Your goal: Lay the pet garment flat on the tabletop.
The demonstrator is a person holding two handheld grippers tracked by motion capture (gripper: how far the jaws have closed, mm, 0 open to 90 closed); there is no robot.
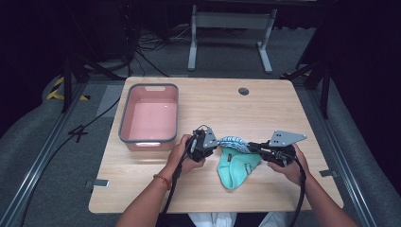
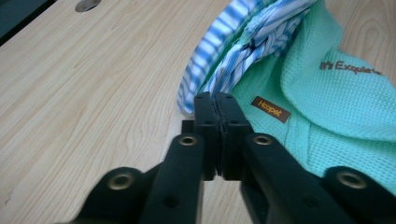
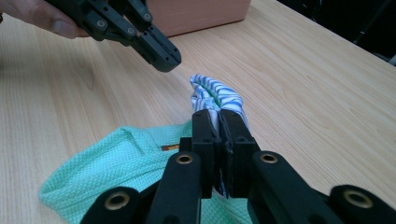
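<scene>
A mint-green knit garment point(image 1: 236, 164) with a blue-and-white striped part point(image 1: 234, 140) lies on the wooden table point(image 1: 265, 109) between both hands. My right gripper point(image 3: 219, 115) is shut on the striped part point(image 3: 215, 94), lifting it slightly off the table; the green knit point(image 3: 116, 163) spreads below its jaws. My left gripper point(image 2: 215, 100) is shut with nothing between its jaws, its tips just short of the striped part point(image 2: 233, 46), and the green knit point(image 2: 336, 102) carries a small brown label point(image 2: 271, 109). From the right gripper view, the left gripper point(image 3: 163, 56) hovers apart from the cloth.
A pink bin with a grey rim point(image 1: 153, 86) stands at the table's left, its side point(image 3: 196, 14) behind the left gripper. A round cable hole point(image 1: 243, 91) sits near the far edge. A white stand point(image 1: 231, 21) is on the floor beyond.
</scene>
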